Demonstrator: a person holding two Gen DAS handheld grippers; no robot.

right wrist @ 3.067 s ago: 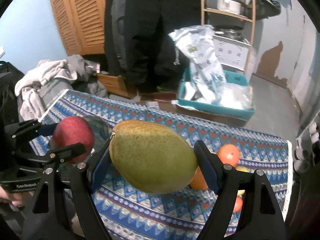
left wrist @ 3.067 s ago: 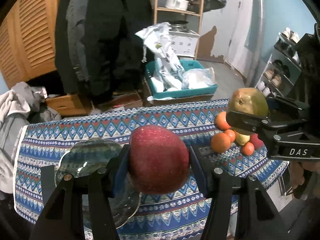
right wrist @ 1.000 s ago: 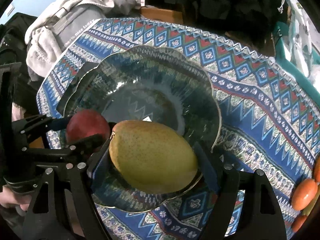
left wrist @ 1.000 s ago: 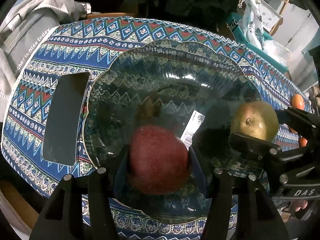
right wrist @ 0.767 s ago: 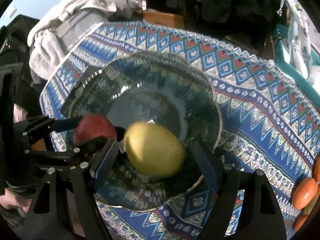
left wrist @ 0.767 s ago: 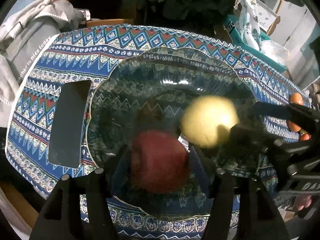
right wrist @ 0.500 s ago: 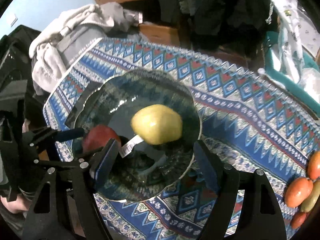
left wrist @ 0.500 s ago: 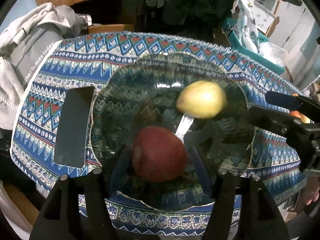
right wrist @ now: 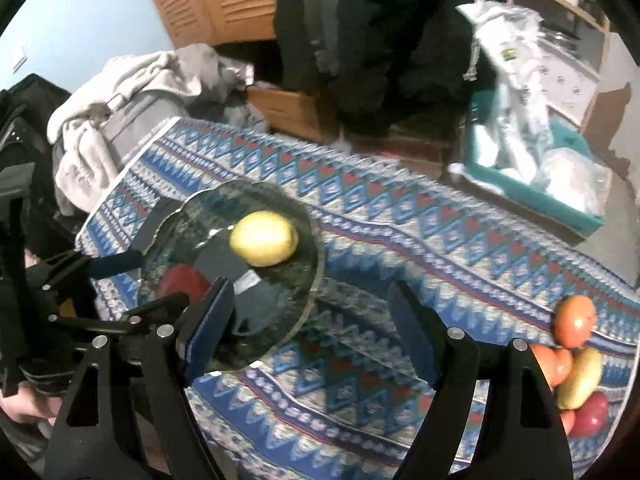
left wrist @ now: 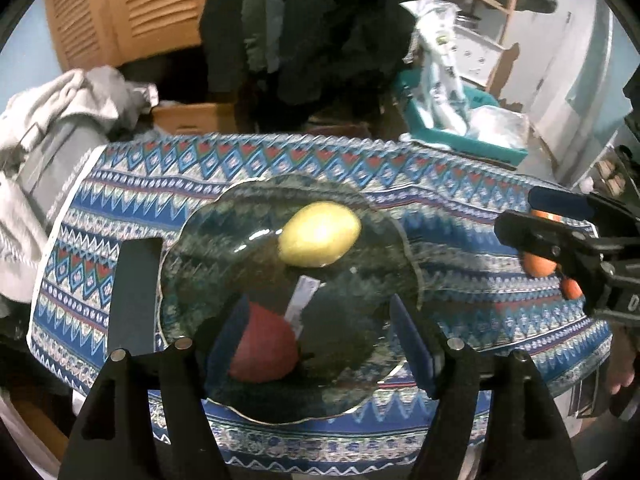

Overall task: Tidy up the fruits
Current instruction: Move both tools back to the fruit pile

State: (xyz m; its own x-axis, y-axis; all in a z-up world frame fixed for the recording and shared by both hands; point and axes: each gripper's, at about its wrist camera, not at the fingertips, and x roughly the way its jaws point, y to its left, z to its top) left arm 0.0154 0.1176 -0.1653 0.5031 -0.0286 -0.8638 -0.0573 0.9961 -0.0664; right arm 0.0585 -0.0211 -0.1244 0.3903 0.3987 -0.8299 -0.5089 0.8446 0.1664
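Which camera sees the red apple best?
The left wrist view: the apple lies close and big in the glass bowl, just behind that gripper's left finger. In the right wrist view the apple is small, and the left gripper hides part of it.

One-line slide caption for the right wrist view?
Open right gripper above the patterned tablecloth; mango and red apple lie in the glass bowl.

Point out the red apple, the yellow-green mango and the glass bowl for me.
red apple (left wrist: 264, 350): left wrist view, on its red skin, between the gripper fingers.
yellow-green mango (right wrist: 264, 243): right wrist view, middle of the fruit.
glass bowl (right wrist: 310, 280): right wrist view, on its right rim.
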